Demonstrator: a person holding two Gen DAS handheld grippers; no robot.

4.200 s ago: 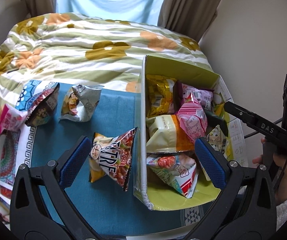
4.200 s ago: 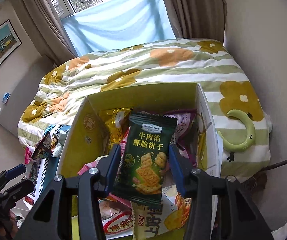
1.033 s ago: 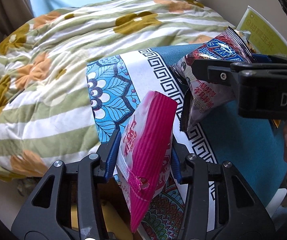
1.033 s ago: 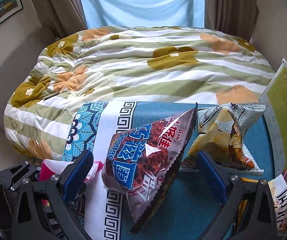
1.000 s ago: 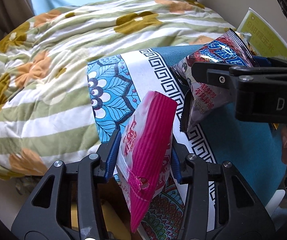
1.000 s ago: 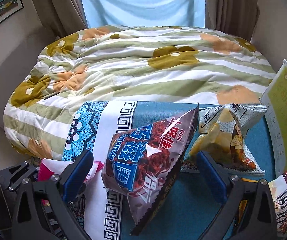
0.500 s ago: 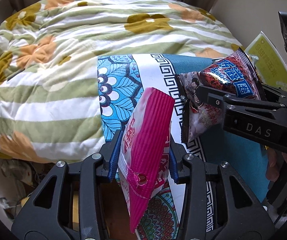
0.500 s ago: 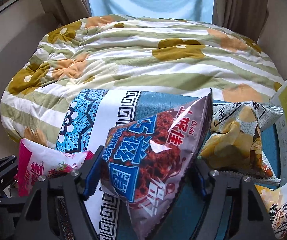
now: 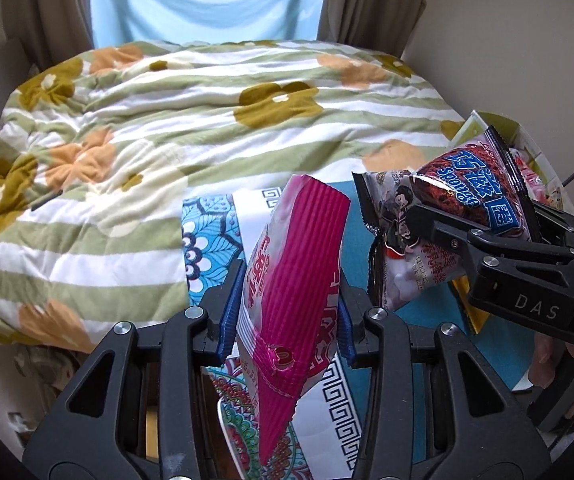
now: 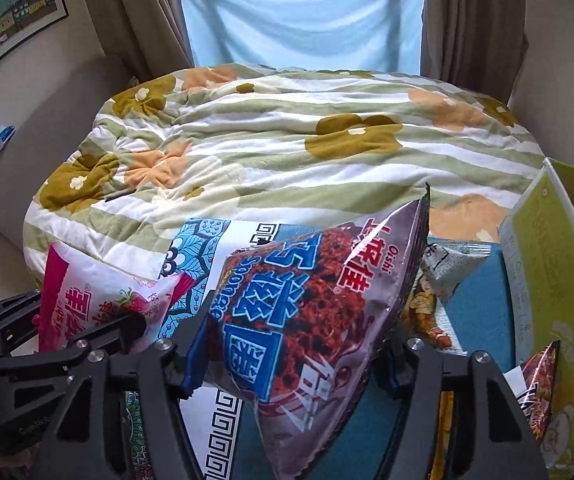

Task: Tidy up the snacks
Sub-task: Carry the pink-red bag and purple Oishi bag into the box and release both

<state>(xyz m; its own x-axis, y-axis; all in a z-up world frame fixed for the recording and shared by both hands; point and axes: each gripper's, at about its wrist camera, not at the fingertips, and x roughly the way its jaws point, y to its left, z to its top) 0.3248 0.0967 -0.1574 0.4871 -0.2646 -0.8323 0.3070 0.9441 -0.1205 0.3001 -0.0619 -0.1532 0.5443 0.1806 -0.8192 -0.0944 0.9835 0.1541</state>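
Note:
My left gripper (image 9: 287,312) is shut on a pink and white strawberry snack bag (image 9: 291,288) and holds it above the patterned table cloth (image 9: 207,236). My right gripper (image 10: 291,356) is shut on a dark brown Oishi sponge snack bag (image 10: 303,312) with blue letters and holds it lifted. That bag also shows in the left wrist view (image 9: 459,204), to the right of the pink bag. The pink bag shows at the lower left of the right wrist view (image 10: 87,300). The green snack box (image 10: 543,264) stands at the right.
A grey chips bag (image 10: 439,280) lies on the teal cloth (image 10: 471,320) behind the sponge bag. Another dark snack bag (image 10: 539,384) leans by the box wall. A striped floral quilt (image 10: 287,140) covers the bed beyond the table.
Both grippers have lifted with their bags. The right gripper was open around the sponge bag a second ago and has closed on it and raised it.

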